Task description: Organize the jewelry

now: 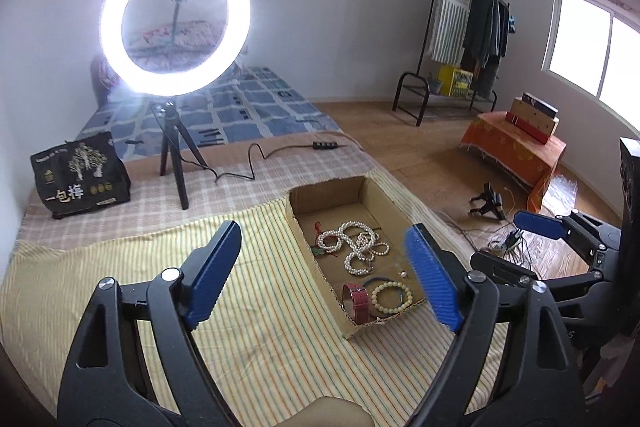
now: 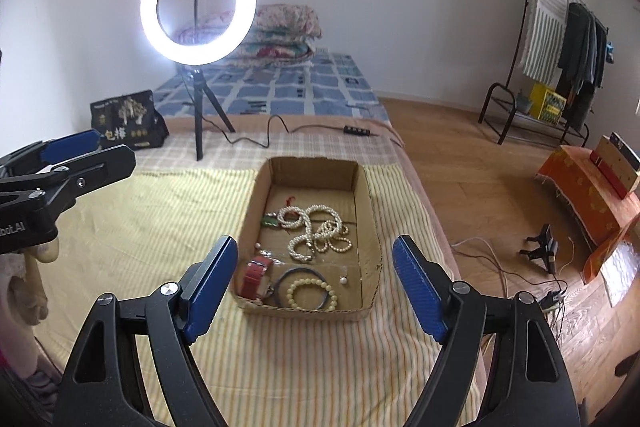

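A shallow cardboard tray (image 1: 298, 223) (image 2: 370, 223) lies on the striped yellow bed cover. It holds a tangled pearl necklace (image 1: 357, 243) (image 2: 316, 233), a red watch strap (image 1: 356, 301) (image 2: 254, 277), a cream bead bracelet (image 1: 392, 297) (image 2: 311, 293), a dark bangle (image 2: 280, 279) and small pearl earrings (image 2: 343, 279). My left gripper (image 1: 320, 267) is open and empty, above the tray's near left side. My right gripper (image 2: 314, 277) is open and empty, above the tray's near end. The right gripper also shows in the left wrist view (image 1: 536, 223), and the left gripper in the right wrist view (image 2: 76, 147).
A lit ring light on a tripod (image 1: 174, 23) (image 2: 198, 5) stands behind the tray, its cable (image 1: 256, 163) trailing to a switch. A black bag (image 1: 80, 173) (image 2: 128, 121) sits at far left. The bed edge drops to a wooden floor (image 2: 480, 187) on the right.
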